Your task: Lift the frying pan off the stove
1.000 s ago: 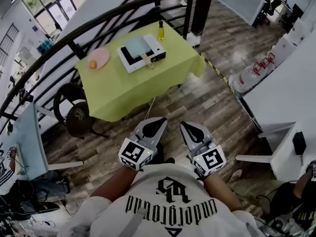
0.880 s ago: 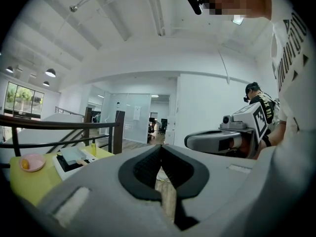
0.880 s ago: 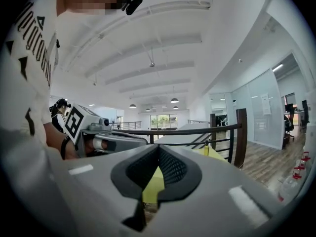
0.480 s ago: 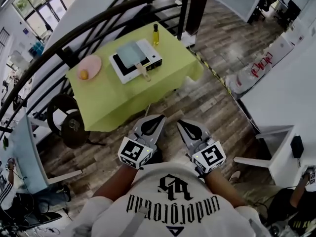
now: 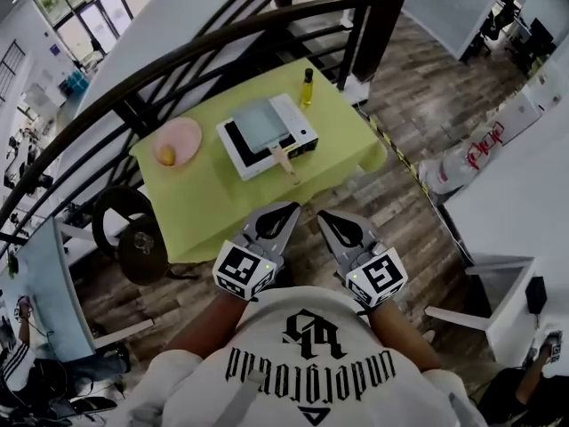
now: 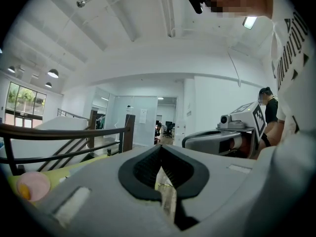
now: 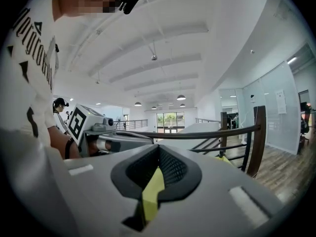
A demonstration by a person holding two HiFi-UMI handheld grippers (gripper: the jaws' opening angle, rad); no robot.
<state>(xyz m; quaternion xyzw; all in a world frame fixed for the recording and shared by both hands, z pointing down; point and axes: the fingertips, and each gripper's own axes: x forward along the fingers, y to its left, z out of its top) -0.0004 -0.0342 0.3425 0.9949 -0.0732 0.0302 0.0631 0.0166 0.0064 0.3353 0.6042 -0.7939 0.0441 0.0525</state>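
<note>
A square grey-blue frying pan (image 5: 260,121) with a wooden handle (image 5: 285,159) sits on a white stove (image 5: 300,132) on the green-clothed table (image 5: 222,203). Both grippers are held close to the person's chest, side by side, over the wooden floor and well short of the table. My left gripper (image 5: 283,213) is shut and holds nothing, and its pads meet in the left gripper view (image 6: 160,149). My right gripper (image 5: 331,221) is also shut and empty, with jaws closed in its own view (image 7: 159,151). Neither touches the pan.
On the table stand a pink plate (image 5: 178,140) with an orange item and an oil bottle (image 5: 307,87). A dark curved railing (image 5: 178,60) runs behind the table. A black round chair (image 5: 129,229) is at its left, white bags (image 5: 471,154) and a white table (image 5: 524,185) at right.
The head view has swung, so the table now sits lower and further right in the picture. Both grippers stay shut in front of the chest.
</note>
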